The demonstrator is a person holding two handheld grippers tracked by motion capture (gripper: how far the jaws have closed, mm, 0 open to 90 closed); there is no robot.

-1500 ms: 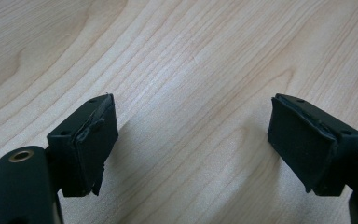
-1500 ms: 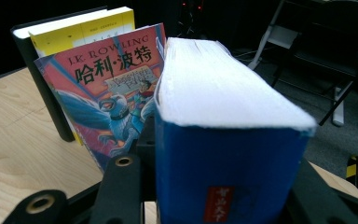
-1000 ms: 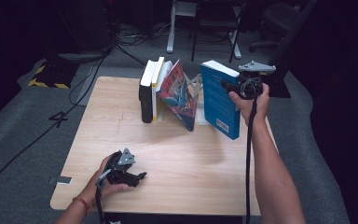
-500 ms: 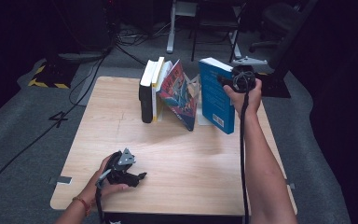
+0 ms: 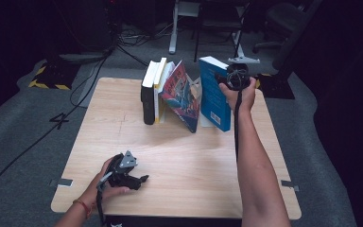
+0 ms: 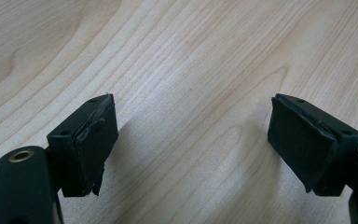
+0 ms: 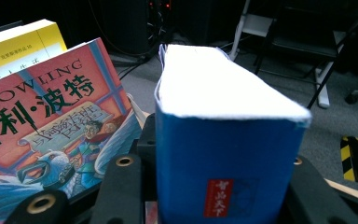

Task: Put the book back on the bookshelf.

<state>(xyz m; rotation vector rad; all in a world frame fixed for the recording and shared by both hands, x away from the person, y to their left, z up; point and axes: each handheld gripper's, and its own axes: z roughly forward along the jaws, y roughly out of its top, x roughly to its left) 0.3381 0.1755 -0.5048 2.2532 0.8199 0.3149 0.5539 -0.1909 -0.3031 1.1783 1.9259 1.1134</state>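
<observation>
**Right gripper view: blue book clamped between the jaws, upright, spine toward the camera**

Right gripper view had the blue book (image 7: 228,158) dead ahead and between the jaws, one black jaw on each cover, spine facing back at the gripper, white page edge up top. Read that as a grip across the thickness, near the top of the spine.

High view: right gripper (image 5: 237,77) sat at the book's upper near corner, far side of the wooden table (image 5: 179,156). Book stood on its bottom edge, long axis vertical, covers running away from the gripper toward the table's near edge. Just off the gripper's left: the Harry Potter paperback (image 5: 183,97), tilted, leaning toward the yellow book (image 5: 159,87) and the black book (image 5: 147,97), both upright. Blue book stood apart from that lean, small gap between.

Left gripper (image 5: 125,172) lay down at the near edge, jaws wide apart, nothing but bare tabletop between the pads (image 6: 91,140). Well away from the books; right hand was the nearer one by far.

Judgement: next move hinged on the blue book's closeness to the tilted paperback; shifting it left would close the gap.
</observation>
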